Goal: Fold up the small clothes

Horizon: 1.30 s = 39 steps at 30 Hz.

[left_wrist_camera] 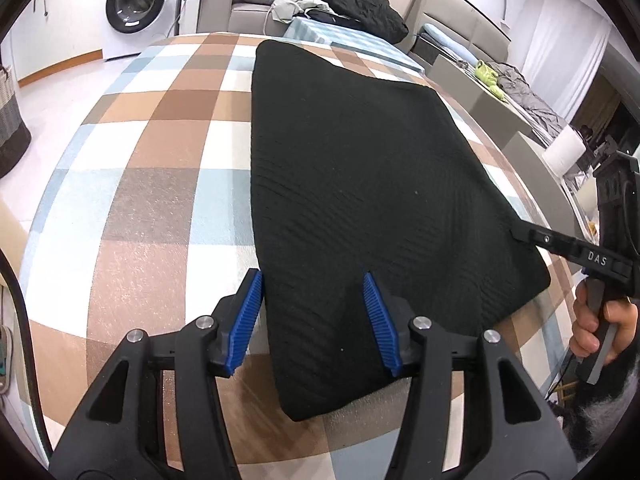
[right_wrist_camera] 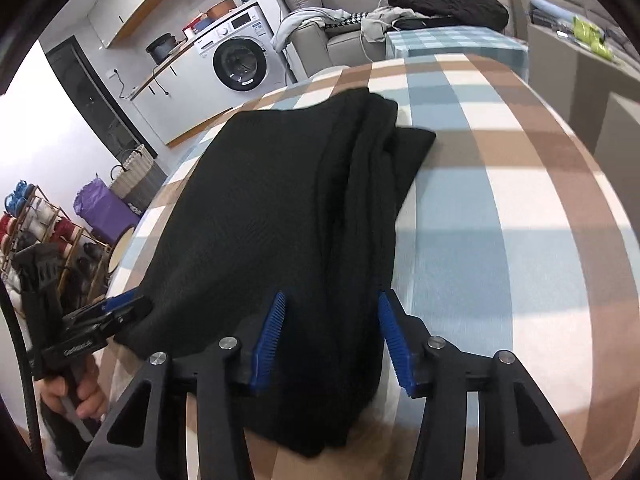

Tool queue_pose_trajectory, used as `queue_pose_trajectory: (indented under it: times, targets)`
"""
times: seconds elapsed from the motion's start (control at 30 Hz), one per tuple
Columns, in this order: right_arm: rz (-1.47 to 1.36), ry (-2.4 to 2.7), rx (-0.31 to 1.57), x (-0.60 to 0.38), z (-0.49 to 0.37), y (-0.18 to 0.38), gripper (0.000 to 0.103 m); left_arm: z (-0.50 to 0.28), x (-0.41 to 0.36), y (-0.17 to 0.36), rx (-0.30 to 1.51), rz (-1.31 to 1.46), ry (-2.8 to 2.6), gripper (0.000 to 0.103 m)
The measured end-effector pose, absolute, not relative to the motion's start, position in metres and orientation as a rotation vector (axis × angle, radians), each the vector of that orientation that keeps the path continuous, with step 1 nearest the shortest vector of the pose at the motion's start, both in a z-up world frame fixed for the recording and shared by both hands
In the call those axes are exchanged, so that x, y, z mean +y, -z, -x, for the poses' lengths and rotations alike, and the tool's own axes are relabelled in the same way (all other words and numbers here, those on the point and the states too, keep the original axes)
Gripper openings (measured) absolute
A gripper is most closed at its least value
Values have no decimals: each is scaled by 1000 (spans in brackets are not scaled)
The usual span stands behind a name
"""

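"DAS" is being shown in white on the right gripper [left_wrist_camera: 516, 236]. The folded black ribbed-knit garment [left_wrist_camera: 360, 184] is being straddled on the checked tablecloth [left_wrist_camera: 152, 168]. Both the right and the left gripper [left_wrist_camera: 314, 300] are being held apart, blue ridged pads [left_wrist_camera: 250, 312] unclamped.

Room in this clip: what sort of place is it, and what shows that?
Most likely a lived-in home, a combined living and laundry area. A front-loading washing machine stands under a counter, a grey sofa is heaped with clothes, and a shoe rack sits by the wall.
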State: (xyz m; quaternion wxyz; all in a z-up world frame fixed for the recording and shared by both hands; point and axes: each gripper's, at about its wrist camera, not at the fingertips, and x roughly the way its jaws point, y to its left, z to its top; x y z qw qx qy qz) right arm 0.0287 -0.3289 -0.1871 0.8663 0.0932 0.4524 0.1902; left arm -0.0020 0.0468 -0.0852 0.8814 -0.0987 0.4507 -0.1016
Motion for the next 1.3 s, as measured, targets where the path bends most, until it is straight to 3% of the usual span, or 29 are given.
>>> queue_pose_trajectory:
  times: [0.1, 0.17, 0.2, 0.3, 0.7, 0.87, 1.0, 1.07, 1.13, 1.23, 1.3]
  targets:
    - [-203, -407, 963, -326, -24, 195, 52, 0, 45, 87, 934, 196, 219, 47]
    - [-193, -396, 960, -320, -23, 200, 48, -2, 43, 87, 929, 189, 220, 35]
    - [-194, -399, 954, -319, -24, 200, 39, -3, 42, 87, 930, 179, 211, 27]
    - [-185, -401, 946, -315, -29, 200, 30, -8, 41, 88, 929, 175, 207, 21]
    - [-173, -298, 915, -303, -76, 197, 29, -62, 34, 89, 883, 128, 150, 21]
    - [-149, -276, 896, -298, -77, 193, 33, -64, 38, 87, 870, 144, 142, 22]
    - [-130, -279, 844, -300, -65, 182, 49, -55, 43, 79, 856, 146, 132, 38]
    - [-116, -288, 815, -301, -57, 174, 68, -46, 45, 70, 814, 150, 141, 54]
    - [-91, -300, 780, -302, -50, 164, 84, -37, 46, 62, 770, 149, 139, 82]
    - [-55, -338, 715, -300, -35, 151, 101, -22, 48, 52, 691, 153, 149, 87]
    - [-47, -366, 665, -300, -25, 145, 103, -17, 49, 51, 678, 154, 145, 94]
